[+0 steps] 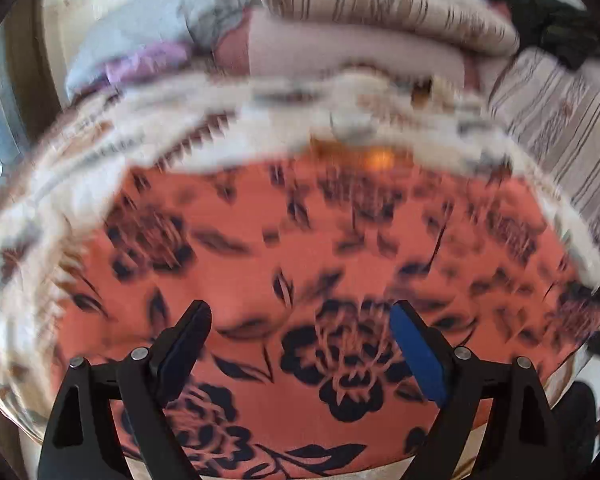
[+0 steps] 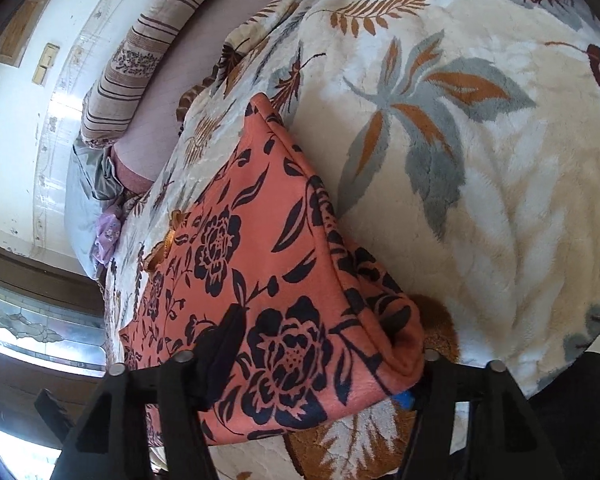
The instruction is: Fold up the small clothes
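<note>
On a bed spread with a cream fleece blanket printed in grey and rust leaves: a small salmon-orange garment patterned with dark navy roses, lying near the blanket's front edge, smoothed flat across its middle but with its right-hand border folded over and standing up in a soft ridge. Seen from the left wrist, blurred: left gripper poised low over the flat middle of the garment, jaws spread wide, nothing between them, cloth merely below. Seen from the right wrist, sharper: right gripper straddling the near corner of that raised fold, dark finger lying against the printed cloth on one side, blue-padded finger almost hidden behind the fold on the other; jaws partly drawn in around the corner, though whether pressing firmly enough to hold could not be told. Further back, striped pillows and pale bundled bedding against a white wall. Judged as mid-fold, one side turned in, fold not yet laid down. Next move likely called for: a firm pinch on that corner by the right, a carry across toward the garment's centre, and the left pressing or steadying the flat part against sliding on the plush surface
</note>
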Tool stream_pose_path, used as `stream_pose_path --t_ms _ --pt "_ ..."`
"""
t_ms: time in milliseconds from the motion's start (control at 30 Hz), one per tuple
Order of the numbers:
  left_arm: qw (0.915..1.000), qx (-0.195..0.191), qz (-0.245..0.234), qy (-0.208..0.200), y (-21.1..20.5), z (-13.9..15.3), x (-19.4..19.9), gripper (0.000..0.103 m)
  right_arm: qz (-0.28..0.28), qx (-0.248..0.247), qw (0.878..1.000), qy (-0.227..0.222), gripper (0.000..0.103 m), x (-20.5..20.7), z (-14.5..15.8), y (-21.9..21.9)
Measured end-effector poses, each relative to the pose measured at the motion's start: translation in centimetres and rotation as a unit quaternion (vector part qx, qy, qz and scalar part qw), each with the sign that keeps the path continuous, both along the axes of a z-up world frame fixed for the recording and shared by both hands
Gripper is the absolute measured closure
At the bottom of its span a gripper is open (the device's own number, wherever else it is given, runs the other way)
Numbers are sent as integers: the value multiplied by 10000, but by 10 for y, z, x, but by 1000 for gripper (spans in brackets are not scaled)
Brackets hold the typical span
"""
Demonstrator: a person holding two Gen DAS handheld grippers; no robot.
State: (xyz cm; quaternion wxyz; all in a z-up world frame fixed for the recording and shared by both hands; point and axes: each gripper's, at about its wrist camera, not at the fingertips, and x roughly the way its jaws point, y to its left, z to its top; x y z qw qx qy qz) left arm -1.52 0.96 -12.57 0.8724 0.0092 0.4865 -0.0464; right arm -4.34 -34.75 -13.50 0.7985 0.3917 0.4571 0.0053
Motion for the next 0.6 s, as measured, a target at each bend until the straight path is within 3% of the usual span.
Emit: stream_pose_path --t_ms 67,100,133,233,300,433,533,600 --pt "9982 309 -245 -456 -7 -2 -6 6 77 -309 9995 -8 35 7 2 9" --pt "9991 156 -213 -338 -3 2 -5 7 132 -548 9984 62 54 11 4 14" --pt "9995 -89 -184 -228 4 6 -2 7 228 -763 9967 139 80 16 9 20" --pt "9970 -745 -131 -134 28 19 1 8 463 -1312 9903 -54 84 27 45 46" --pt "9909 -1241 354 -383 60 34 -8 8 742 -1670 9815 -564 85 29 86 80" --pt "9614 -2307 1264 -802 134 52 -33 8 1744 -2361 9429 -1572 85 18 145 189" --pt "9415 -2751 1723 -910 179 51 -50 8 2678 -2590 9120 -1716 85 2 125 267" --pt "9336 -2943 1857 -854 197 46 -57 8 3355 -2638 8952 -1283 85 3 73 311"
